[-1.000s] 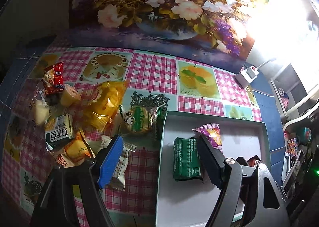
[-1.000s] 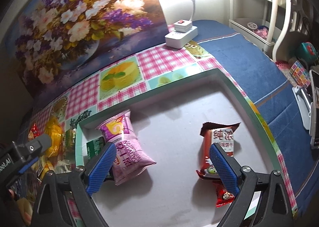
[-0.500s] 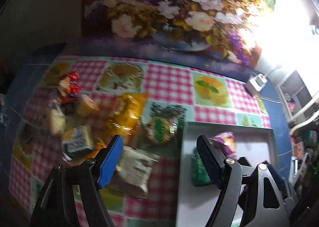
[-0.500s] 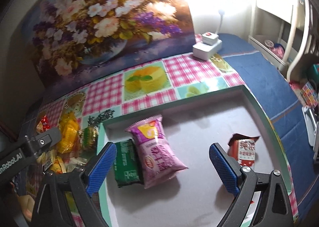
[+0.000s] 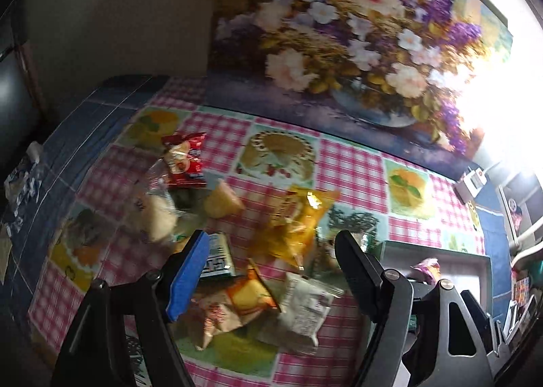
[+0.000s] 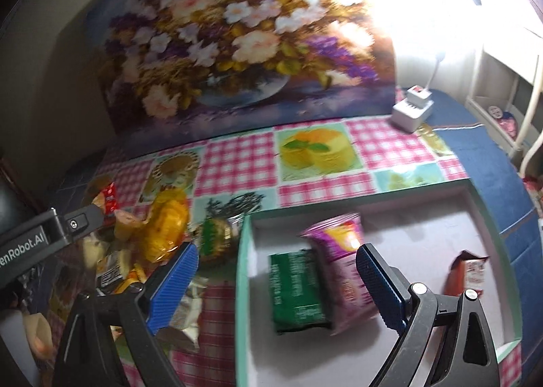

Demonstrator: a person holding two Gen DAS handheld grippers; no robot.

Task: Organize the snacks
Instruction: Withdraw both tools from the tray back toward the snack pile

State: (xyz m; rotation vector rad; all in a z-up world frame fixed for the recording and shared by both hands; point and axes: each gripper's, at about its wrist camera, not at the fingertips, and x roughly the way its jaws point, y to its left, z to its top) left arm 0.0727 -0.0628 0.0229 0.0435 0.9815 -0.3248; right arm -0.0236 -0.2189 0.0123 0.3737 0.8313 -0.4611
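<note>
Crinkled foil and plastic snack packets (image 5: 292,234) lie heaped on the glossy checked tablecloth (image 5: 353,166), just beside the tray's left edge. The shallow rectangular tray (image 6: 246,285) holds a green packet (image 6: 295,288), a purple bag (image 6: 342,264) and a red-brown packet (image 6: 470,275). Left gripper (image 5: 271,271) and right gripper (image 6: 276,278) both stand agape, holding nothing.

Home interior. Evidence: table with pink checked cloth (image 5: 353,163), flower painting (image 6: 237,40) propped against wall, power strip (image 6: 412,110), white shelving (image 6: 502,81), snack packets (image 5: 295,224) scattered.
</note>
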